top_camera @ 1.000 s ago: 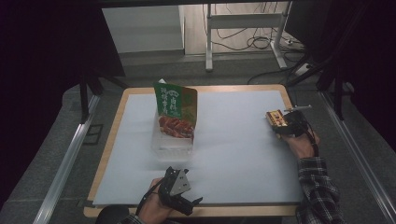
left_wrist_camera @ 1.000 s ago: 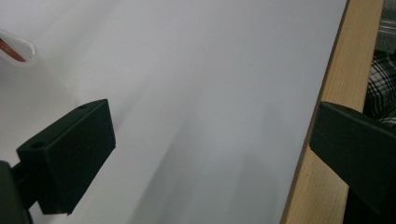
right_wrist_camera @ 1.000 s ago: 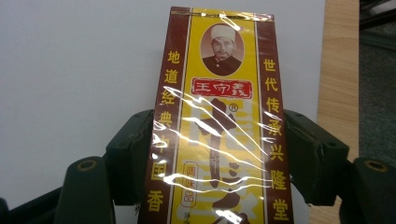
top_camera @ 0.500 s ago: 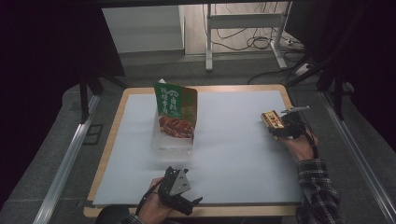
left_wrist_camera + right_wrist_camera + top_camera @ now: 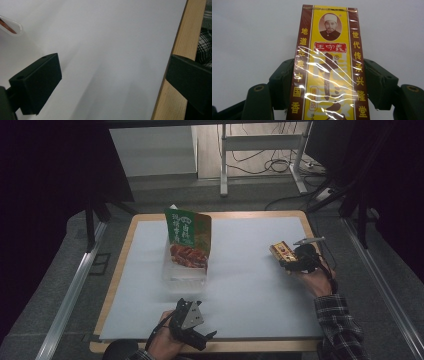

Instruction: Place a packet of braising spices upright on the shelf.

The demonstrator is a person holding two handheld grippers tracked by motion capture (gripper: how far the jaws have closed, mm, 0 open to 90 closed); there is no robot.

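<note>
Jaws first: the right gripper (image 5: 292,259) has its two black jaws pressed against the long sides of a yellow-and-maroon packet (image 5: 331,70), one on each flank, so the packet is clamped across its width. In the right gripper view the packet's long axis runs straight out ahead, along the line of the jaws, with its printed face toward the camera and its far end sticking well past them. From above, the packet (image 5: 281,253) is at the right side of the white mat (image 5: 250,285), carried by the right hand (image 5: 315,277); I can't say whether it hangs just over the mat or rests on it.

The left gripper (image 5: 192,327) sits at the near edge of the table, jaws wide apart with nothing between them; its own view looks across bare mat and the wooden rim (image 5: 172,65).

What matters for the next move, as I read it, is the clear tub (image 5: 182,270) near the middle of the mat, with a green pouch (image 5: 189,239) standing upright in it. It lies to the left of the held packet, across open mat, well apart from it. The packet's free end points roughly toward that side. The left hand is somewhat nearer the tub but empty, so the carrying falls to the right.
</note>
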